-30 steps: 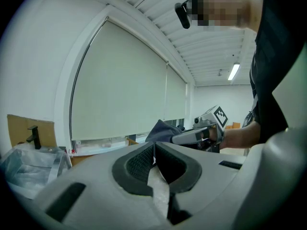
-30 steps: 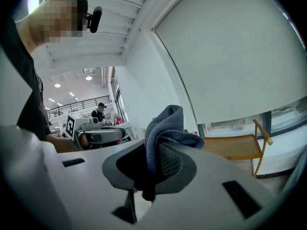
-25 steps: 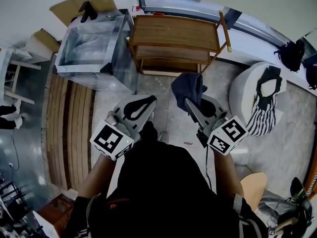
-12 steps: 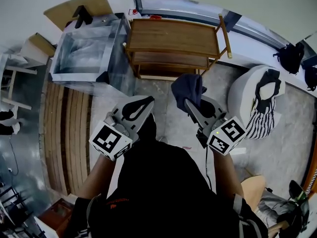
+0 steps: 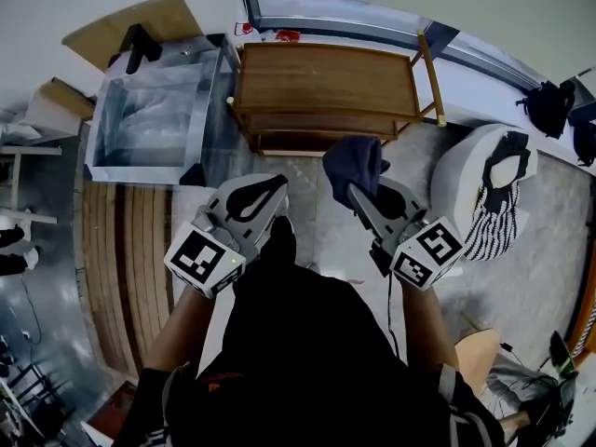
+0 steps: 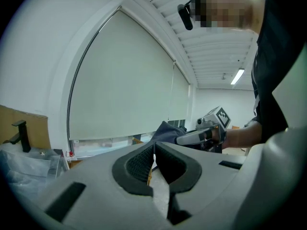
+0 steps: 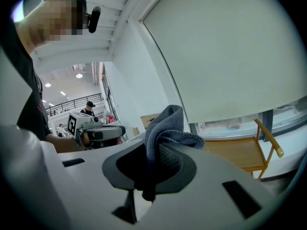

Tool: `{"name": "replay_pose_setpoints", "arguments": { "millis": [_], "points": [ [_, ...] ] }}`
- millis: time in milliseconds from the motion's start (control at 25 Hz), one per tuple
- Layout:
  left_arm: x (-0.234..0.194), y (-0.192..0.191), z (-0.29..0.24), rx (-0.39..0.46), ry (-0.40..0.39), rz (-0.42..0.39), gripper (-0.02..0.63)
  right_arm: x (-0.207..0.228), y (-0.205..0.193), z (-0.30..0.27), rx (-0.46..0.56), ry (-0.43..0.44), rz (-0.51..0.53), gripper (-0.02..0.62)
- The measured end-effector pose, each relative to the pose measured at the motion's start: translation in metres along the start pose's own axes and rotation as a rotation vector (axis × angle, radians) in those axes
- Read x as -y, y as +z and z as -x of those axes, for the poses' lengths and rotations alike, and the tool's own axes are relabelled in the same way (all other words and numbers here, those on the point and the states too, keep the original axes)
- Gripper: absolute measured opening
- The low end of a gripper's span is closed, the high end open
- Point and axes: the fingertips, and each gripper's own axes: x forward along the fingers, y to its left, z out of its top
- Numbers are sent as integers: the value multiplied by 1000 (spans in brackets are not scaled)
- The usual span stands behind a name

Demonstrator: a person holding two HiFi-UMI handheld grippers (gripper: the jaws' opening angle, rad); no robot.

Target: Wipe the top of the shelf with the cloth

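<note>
A wooden shelf [image 5: 326, 73] with a bare brown top stands against the far wall under the window; its right corner post shows in the right gripper view [image 7: 266, 138]. A dark blue-grey cloth [image 5: 354, 161] bunches up from my right gripper [image 5: 358, 186], whose jaws are shut on it [image 7: 163, 138]. The cloth hangs short of the shelf's front edge. My left gripper [image 5: 270, 186] is held level beside it, jaws closed together with nothing between them [image 6: 153, 159]. Both are held out in front of the person's body, above the floor.
A clear plastic bin [image 5: 158, 110] sits left of the shelf, with cardboard [image 5: 130, 21] behind it. A white round seat with a striped bag [image 5: 494, 184] stands to the right. Wooden slats [image 5: 130, 250] lie on the floor at left.
The view has drawn closer to the shelf, which sits a little larger and lower in the head view. Both grippers keep their pose, the cloth still held.
</note>
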Motion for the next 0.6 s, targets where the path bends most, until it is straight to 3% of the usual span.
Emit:
{"name": "replay_pose_setpoints", "arguments": {
  "millis": [600],
  "points": [
    [-131, 8, -19, -21, 5, 47, 28, 40, 30, -121, -73, 4, -23, 44]
  ]
}}
